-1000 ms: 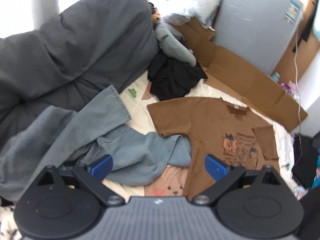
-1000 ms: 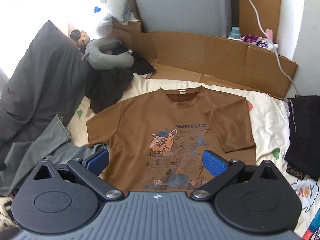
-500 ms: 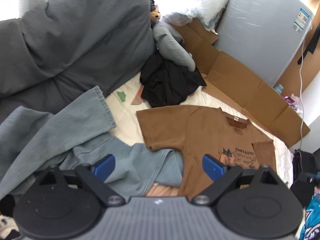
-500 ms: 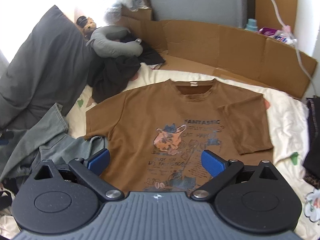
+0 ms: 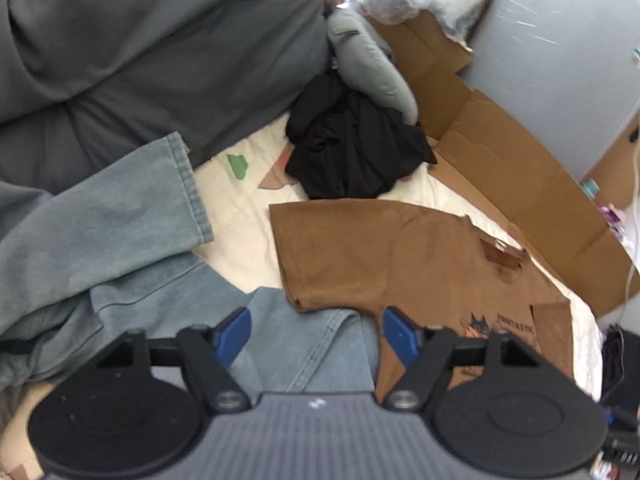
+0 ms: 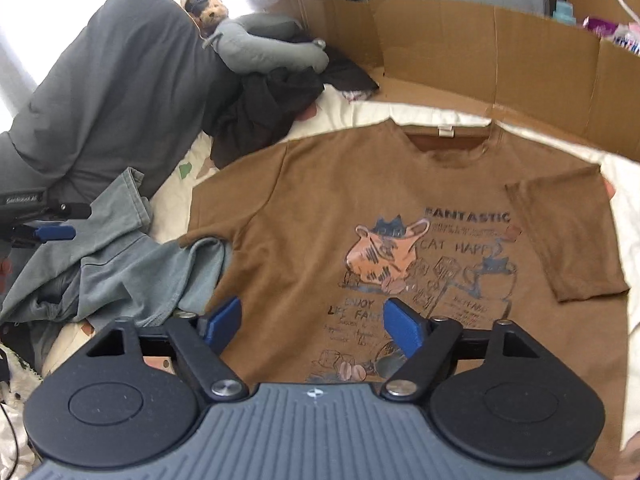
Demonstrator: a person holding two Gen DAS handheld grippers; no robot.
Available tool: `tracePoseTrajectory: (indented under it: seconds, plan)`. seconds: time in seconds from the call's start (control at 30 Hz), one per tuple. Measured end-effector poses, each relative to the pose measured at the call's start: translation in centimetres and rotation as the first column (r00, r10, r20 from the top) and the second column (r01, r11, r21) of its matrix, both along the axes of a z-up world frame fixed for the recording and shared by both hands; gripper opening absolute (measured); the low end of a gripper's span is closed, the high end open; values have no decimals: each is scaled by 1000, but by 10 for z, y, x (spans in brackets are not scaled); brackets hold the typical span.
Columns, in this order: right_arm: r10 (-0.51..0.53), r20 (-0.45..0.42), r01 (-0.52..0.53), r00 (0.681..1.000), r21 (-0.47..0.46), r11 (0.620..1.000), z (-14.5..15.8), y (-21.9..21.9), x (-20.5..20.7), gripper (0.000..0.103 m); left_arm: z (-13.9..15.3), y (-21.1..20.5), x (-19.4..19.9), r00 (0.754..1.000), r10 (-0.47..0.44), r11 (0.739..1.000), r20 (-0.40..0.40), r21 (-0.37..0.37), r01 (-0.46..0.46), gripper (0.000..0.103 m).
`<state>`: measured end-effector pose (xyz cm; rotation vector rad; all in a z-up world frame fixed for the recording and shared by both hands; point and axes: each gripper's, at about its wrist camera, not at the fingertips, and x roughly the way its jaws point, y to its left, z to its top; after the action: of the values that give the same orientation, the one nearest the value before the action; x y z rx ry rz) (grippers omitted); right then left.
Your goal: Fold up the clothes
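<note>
A brown T-shirt lies flat on the cream bed sheet, print side up, with its right sleeve folded in over the body. Crumpled grey-blue jeans lie beside it and overlap its left sleeve and lower side. My right gripper hangs low over the shirt's lower front; its jaws are closing and the pads press on nothing. My left gripper hovers where the jeans meet the T-shirt; its jaws are closing too, and no cloth is pinched between them.
A dark grey duvet is heaped at the left. A black garment and a grey neck pillow lie beyond the shirt. Flattened cardboard lines the far side. A teddy bear sits by the duvet.
Both grippers have come down toward the bed, so the shirt and jeans look larger. The blue pads of each gripper stand closer together than before.
</note>
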<state>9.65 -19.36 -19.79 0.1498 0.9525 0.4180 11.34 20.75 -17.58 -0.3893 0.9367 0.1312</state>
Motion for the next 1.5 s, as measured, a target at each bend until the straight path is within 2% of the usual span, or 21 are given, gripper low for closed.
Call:
tracePoseTrajectory:
  seconds: [0.1, 0.2, 0.27, 0.33, 0.43, 0.53, 0.7, 0.8, 0.93, 1.07, 1.2, 1.3, 1.4, 1.5]
  plan:
    - [12, -1, -12, 1000, -1, 1000, -17, 4, 4, 75, -16, 1, 9, 999, 33, 999, 19, -35, -32, 68]
    - [38, 1, -38, 999, -10, 999, -32, 9, 6, 75, -37, -1, 18, 999, 53, 996, 9, -78, -52, 68]
    - [53, 2, -53, 999, -13, 999, -41, 12, 7, 75, -53, -1, 22, 996, 87, 991, -5, -102, -87, 63]
    - [57, 13, -57, 998, -5, 998, -45, 16, 8, 75, -67, 1, 22, 991, 135, 980, -3, -149, -134, 59]
    - [56, 36, -57, 998, 28, 998, -50, 22, 11, 75, -79, 3, 20, 982, 187, 964, 12, -194, -181, 59]
    - [81, 32, -82, 996, 29, 996, -59, 33, 17, 69, -93, 6, 24, 975, 221, 948, 9, -235, -212, 59]
    - [131, 28, -131, 991, -7, 991, -76, 54, 34, 44, -118, 17, 31, 936, 351, 873, 4, -363, -325, 54]
    - [155, 49, -154, 987, -18, 988, -79, 67, 47, 37, -130, 21, 38, 918, 397, 824, -9, -438, -361, 54]
    - [167, 68, -165, 984, -32, 986, -84, 86, 64, 33, -143, 25, 41, 890, 454, 778, -39, -470, -417, 53]
    - [150, 57, -148, 987, -32, 988, -88, 105, 78, 34, -156, 24, 35, 841, 532, 694, -100, -518, -500, 50]
    - [96, 31, -96, 995, -29, 995, -91, 119, 89, 34, -161, 15, 32, 815, 569, 665, -110, -523, -534, 43]
    - [81, 15, -80, 997, -24, 996, -93, 126, 94, 34, -165, 15, 30, 789, 603, 623, -120, -547, -559, 42]
    - [86, 11, -86, 996, -32, 996, -95, 133, 96, 35, -168, 15, 30, 767, 628, 599, -131, -548, -584, 42]
    - [75, -8, -75, 997, -33, 997, -98, 138, 99, 35, -166, 11, 28, 762, 640, 601, -103, -552, -579, 42]
